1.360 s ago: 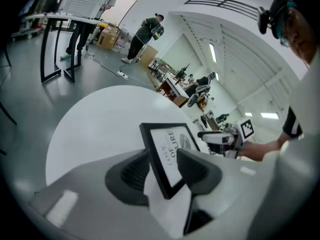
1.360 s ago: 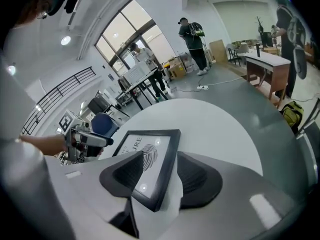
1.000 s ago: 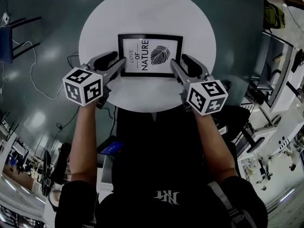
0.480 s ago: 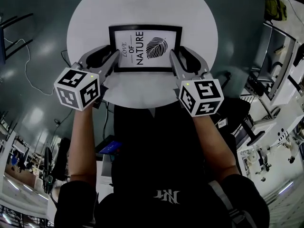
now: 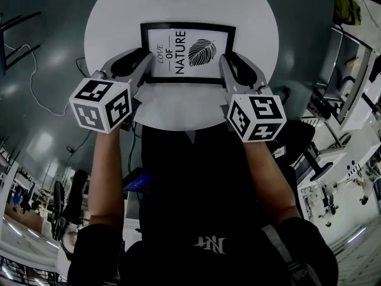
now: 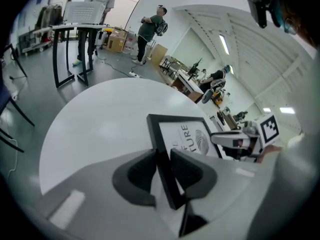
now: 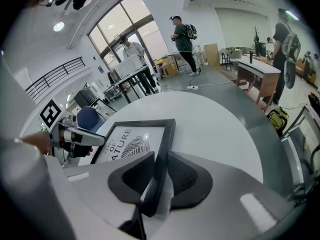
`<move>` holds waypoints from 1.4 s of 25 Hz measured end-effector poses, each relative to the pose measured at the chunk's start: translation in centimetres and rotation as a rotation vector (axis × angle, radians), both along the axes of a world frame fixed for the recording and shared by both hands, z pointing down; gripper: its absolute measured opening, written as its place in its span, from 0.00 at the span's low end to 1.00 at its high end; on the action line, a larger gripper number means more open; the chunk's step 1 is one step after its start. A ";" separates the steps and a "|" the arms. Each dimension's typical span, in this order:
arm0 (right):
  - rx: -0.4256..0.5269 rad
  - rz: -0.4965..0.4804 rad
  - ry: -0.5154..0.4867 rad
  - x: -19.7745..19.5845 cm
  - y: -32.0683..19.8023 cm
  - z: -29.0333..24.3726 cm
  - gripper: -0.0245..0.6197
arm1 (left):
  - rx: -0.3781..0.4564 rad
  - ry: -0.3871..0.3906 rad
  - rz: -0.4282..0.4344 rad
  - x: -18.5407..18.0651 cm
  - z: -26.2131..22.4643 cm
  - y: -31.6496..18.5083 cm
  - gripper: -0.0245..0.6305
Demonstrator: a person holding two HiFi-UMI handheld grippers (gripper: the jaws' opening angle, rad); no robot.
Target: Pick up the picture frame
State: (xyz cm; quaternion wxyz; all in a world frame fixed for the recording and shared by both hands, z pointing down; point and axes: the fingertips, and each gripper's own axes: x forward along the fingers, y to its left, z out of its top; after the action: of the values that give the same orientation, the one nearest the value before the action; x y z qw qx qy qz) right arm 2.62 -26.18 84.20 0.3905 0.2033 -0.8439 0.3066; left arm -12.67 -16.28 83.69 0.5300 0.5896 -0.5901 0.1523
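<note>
The picture frame is black with a white print of a leaf and the words "LOVE OF NATURE". It lies on the round white table. My left gripper straddles the frame's left side bar, and my right gripper straddles the right side bar. Both pairs of jaws are closing, and their dark pads lie against the bars on both sides. In the left gripper view the print shows beyond the jaws, with the other gripper behind it.
The table's edge runs close below both grippers. People stand by desks in the background. A wooden desk and a bag on the floor are at the right. A cable trails on the floor at the left.
Both pairs of jaws have narrowed from wide open onto the frame's left and right side bars. The frame sits higher in the head view.
</note>
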 end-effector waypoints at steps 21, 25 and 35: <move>0.444 0.009 -0.354 -5.1 -10.0 -31.5 0.13 | 0.495 -0.253 -0.097 -4.8 -30.9 -8.7 0.15; 0.565 0.004 -0.443 -4.0 -10.0 -40.2 0.13 | 0.606 -0.313 -0.109 -3.8 -38.9 -8.7 0.15; 0.781 0.027 -0.669 -1.8 -8.8 -56.7 0.13 | 0.858 -0.499 -0.104 -1.8 -56.0 -7.5 0.15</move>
State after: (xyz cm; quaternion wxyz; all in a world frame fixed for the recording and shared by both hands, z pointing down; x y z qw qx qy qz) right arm 0.77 -35.01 27.46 -0.0102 0.2358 -0.9715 0.0217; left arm -14.44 -23.80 27.65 0.0892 0.6700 -0.7370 0.0055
